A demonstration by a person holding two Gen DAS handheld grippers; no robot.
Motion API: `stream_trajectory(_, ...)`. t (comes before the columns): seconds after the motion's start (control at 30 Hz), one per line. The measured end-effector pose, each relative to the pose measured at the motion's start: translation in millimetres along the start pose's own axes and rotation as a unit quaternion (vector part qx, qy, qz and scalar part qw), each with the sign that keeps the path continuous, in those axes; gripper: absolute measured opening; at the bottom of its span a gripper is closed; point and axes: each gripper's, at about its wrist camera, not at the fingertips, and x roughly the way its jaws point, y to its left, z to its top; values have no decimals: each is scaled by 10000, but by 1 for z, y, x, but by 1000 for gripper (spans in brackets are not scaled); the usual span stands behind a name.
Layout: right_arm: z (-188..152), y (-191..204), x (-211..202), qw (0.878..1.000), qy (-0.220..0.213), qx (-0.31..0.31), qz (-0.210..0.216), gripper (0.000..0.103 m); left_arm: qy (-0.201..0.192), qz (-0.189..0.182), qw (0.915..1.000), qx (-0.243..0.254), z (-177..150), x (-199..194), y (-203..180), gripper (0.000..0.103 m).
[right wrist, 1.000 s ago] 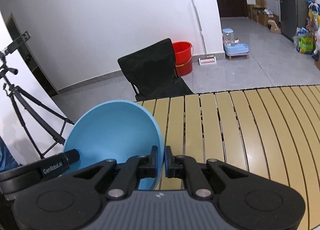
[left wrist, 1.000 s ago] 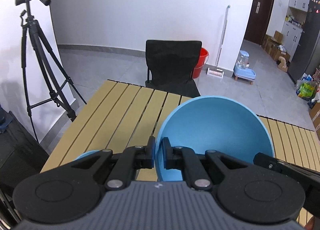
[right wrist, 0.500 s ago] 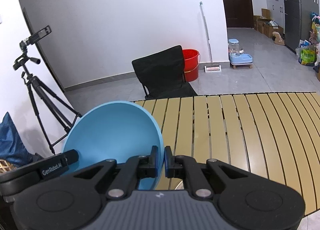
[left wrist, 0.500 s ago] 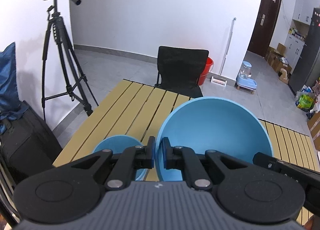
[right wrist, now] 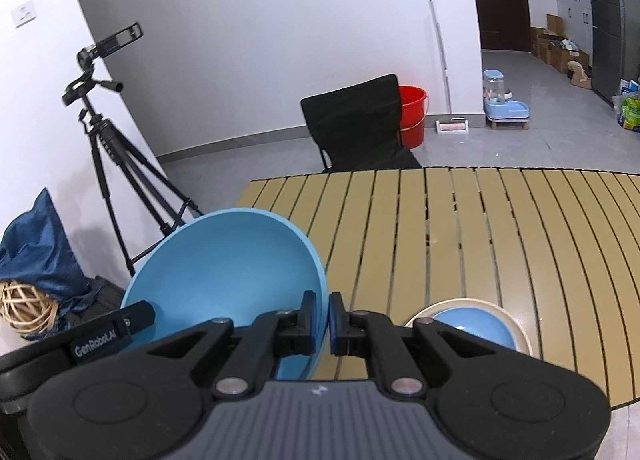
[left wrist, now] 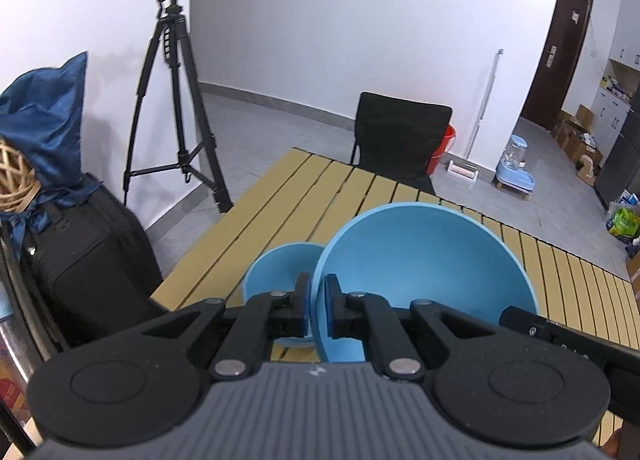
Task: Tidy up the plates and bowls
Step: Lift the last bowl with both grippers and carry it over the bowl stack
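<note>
Both grippers hold one large blue bowl (left wrist: 424, 260) above the slatted table (left wrist: 304, 196). My left gripper (left wrist: 318, 308) is shut on the bowl's left rim. My right gripper (right wrist: 322, 320) is shut on its right rim, and the same large blue bowl (right wrist: 224, 272) fills the lower left of the right wrist view. A smaller blue bowl (left wrist: 276, 272) sits on the table just left of the held one, partly hidden behind the left fingers. A cream plate (right wrist: 516, 324) with a small blue bowl (right wrist: 472, 328) in it lies at the near table edge on the right.
A black folding chair (right wrist: 356, 128) stands at the table's far side, with a red bucket (right wrist: 414, 116) behind it. A camera tripod (left wrist: 176, 100) stands off the table's left end. A black case (left wrist: 88, 260) with a blue cloth bag (left wrist: 48, 116) sits beside the table's left edge.
Both grippers have pulled back toward the near side together with the large bowl. The small blue bowl and the plate with its bowl have come into view.
</note>
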Motion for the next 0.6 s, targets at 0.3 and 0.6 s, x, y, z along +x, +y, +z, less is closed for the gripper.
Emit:
stream_trajectory(0.3, -17, 33, 3, 9997, 95, -180, 107, 6, -69, 46, 9999, -121, -8, -9, 34, 8)
stream_trajectory(0.6, -24, 63, 26, 9991, 188, -365, 134, 6, 48, 75, 9993, -361, -8, 16, 69, 8)
